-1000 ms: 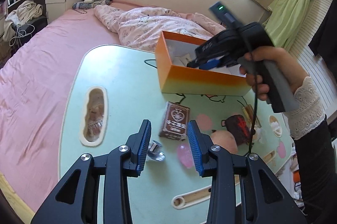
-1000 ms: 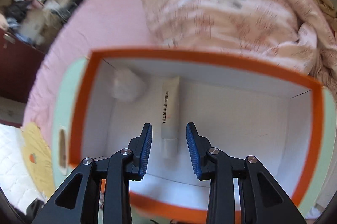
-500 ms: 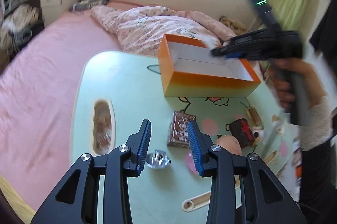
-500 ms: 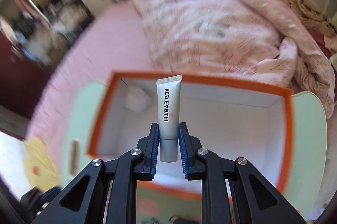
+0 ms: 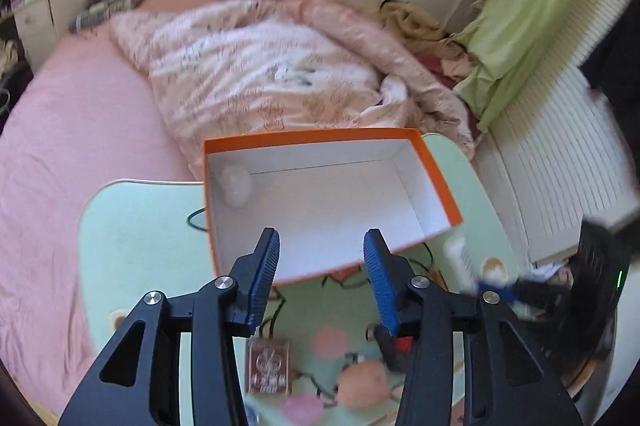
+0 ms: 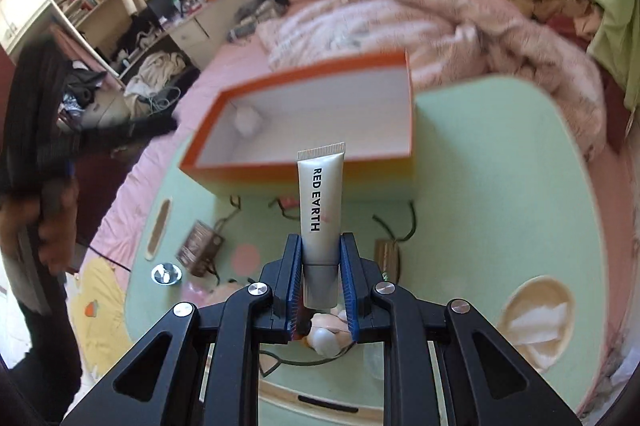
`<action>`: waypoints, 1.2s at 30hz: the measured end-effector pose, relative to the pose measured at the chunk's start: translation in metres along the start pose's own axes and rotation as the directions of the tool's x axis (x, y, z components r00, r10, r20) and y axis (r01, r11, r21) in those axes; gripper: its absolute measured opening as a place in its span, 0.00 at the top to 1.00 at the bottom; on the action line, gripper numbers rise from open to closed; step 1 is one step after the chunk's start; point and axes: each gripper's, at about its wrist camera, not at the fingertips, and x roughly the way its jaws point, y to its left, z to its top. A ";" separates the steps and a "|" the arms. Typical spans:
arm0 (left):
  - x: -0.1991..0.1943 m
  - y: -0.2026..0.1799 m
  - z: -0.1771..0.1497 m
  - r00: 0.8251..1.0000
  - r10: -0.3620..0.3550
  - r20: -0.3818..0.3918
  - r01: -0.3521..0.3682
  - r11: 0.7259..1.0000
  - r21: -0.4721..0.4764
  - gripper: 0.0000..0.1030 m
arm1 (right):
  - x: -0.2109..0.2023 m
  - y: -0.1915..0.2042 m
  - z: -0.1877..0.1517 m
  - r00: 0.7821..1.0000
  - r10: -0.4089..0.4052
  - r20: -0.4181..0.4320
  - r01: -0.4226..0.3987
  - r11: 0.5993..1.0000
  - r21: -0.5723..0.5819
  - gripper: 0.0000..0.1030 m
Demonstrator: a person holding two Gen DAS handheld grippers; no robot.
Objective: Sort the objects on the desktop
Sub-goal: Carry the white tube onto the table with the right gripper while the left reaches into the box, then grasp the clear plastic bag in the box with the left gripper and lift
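An orange box with a white inside stands at the far side of the green table; a white ball lies in its far left corner. My left gripper is open and empty, hovering over the box's near edge. My right gripper is shut on a silver tube marked RED EARTH, held upright above the table, in front of the box. In the left wrist view the tube and right gripper show blurred at the right.
On the table lie a brown card box, a peach round toy, a small metal cup, a brown tag and black cords. A pink bed with a rumpled quilt lies beyond the table.
My right gripper closed on the tube inside the box, lifted it out and pulled back over the table. My left gripper moved forward over the box's near edge.
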 end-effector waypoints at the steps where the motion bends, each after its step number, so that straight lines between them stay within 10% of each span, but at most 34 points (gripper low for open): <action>1: 0.011 0.002 0.006 0.999 0.034 -0.014 -0.034 0.999 -0.019 0.56 | 0.009 -0.002 -0.002 1.000 -0.002 -0.011 0.002 1.000 0.001 0.83; 8: 0.058 0.001 0.020 0.976 0.217 -0.029 -0.218 0.975 -0.038 0.56 | 0.040 -0.010 -0.015 0.998 -0.030 -0.048 0.029 0.999 -0.014 0.83; 13: 0.086 0.000 0.025 0.928 0.372 -0.024 -0.372 0.928 -0.007 0.56 | 0.037 -0.006 -0.022 0.999 0.004 -0.043 -0.006 0.999 -0.042 0.82; 20: 0.105 0.008 0.028 0.899 0.437 -0.033 -0.438 0.899 -0.026 0.56 | 0.024 -0.006 -0.028 0.999 0.044 -0.011 -0.045 0.998 -0.042 0.82; 22: 0.107 0.009 0.028 0.910 0.411 -0.049 -0.413 0.910 -0.036 0.56 | 0.022 -0.006 -0.028 0.998 0.055 -0.011 -0.056 0.997 -0.045 0.82; 25: 0.099 0.007 0.025 0.980 0.179 -0.083 -0.186 0.980 -0.073 0.56 | 0.018 -0.008 -0.029 0.995 0.095 -0.007 -0.095 0.995 -0.029 0.82; 27: 0.092 0.006 0.024 0.987 0.133 -0.092 -0.141 0.986 -0.088 0.56 | 0.016 -0.010 -0.029 0.995 0.095 -0.001 -0.095 0.995 -0.022 0.82; 31: 0.077 0.006 0.030 0.932 0.361 0.020 -0.359 0.931 -0.067 0.56 | 0.014 -0.014 -0.028 0.996 0.094 0.010 -0.094 0.996 -0.005 0.82; 36: 0.102 0.004 0.034 0.921 0.386 -0.041 -0.387 0.922 0.003 0.54 | 0.014 -0.014 -0.029 0.994 0.109 0.003 -0.109 0.994 0.000 0.82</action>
